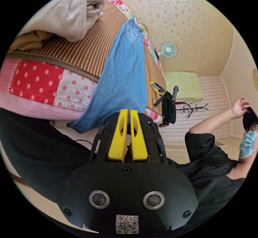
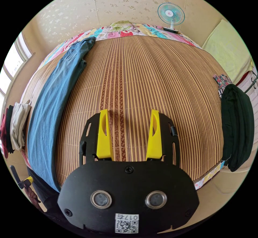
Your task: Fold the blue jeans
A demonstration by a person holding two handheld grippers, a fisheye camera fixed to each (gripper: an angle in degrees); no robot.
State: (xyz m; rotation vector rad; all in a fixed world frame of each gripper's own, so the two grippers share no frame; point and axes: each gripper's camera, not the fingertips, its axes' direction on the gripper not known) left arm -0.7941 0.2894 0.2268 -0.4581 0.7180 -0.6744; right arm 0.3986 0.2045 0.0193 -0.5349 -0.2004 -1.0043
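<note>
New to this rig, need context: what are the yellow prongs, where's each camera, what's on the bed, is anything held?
No robot arm here: a person carries a handheld two-jaw tool in each hand, and a fisheye camera rides on each. The yellow prongs are the jaws.

In the left gripper view, the left tool has its jaws nearly together with nothing visibly between them, near the hanging end of the blue jeans.

In the right gripper view, the right tool is open and empty above the striped mat on the bed. The jeans lie lengthwise along the mat's edge. Folded clothes sit beside them, a dark garment at the far side, and a fan at the head.
</note>
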